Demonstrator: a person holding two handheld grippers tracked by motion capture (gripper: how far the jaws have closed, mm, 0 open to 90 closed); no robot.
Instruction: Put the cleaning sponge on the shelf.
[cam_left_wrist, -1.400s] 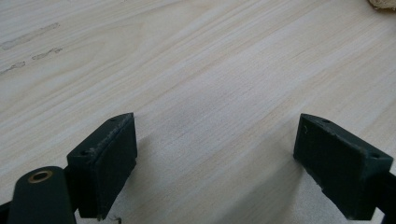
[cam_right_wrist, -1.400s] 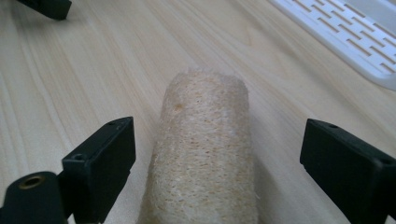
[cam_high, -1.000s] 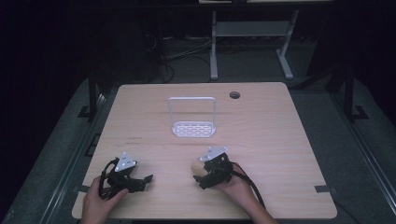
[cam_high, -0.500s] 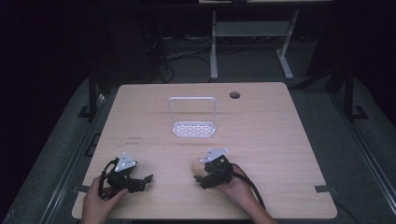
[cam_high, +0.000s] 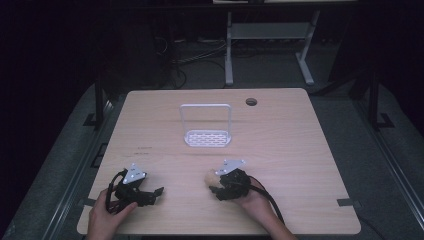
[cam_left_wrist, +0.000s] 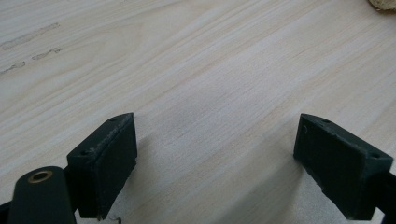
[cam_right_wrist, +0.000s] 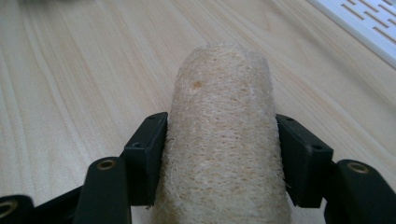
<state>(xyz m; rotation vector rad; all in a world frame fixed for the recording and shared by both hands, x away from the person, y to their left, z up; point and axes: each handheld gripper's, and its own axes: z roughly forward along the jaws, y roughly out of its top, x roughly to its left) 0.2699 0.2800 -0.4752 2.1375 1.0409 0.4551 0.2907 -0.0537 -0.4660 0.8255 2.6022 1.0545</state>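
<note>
- Loofah sponge (cam_right_wrist: 223, 140), pale tan and fibrous, sits lengthwise between the jaws of the right gripper (cam_right_wrist: 223, 158), its rounded end poking out past them toward the white slotted rack (cam_right_wrist: 369, 23).
- Both black jaws press flat against the loofah's sides, so the right gripper is closed around it and gripping it.
- From the high view, the loofah (cam_high: 211, 177) shows at the front of the right gripper (cam_high: 227, 182), low over the wooden table (cam_high: 300, 150), near the person's edge.
- Left gripper (cam_left_wrist: 219, 154) rests close to the tabletop with its jaws spread wide, nothing between them but bare wood.
- White rack (cam_high: 207, 137) stands well apart from both grippers, toward the table's middle.
</note>
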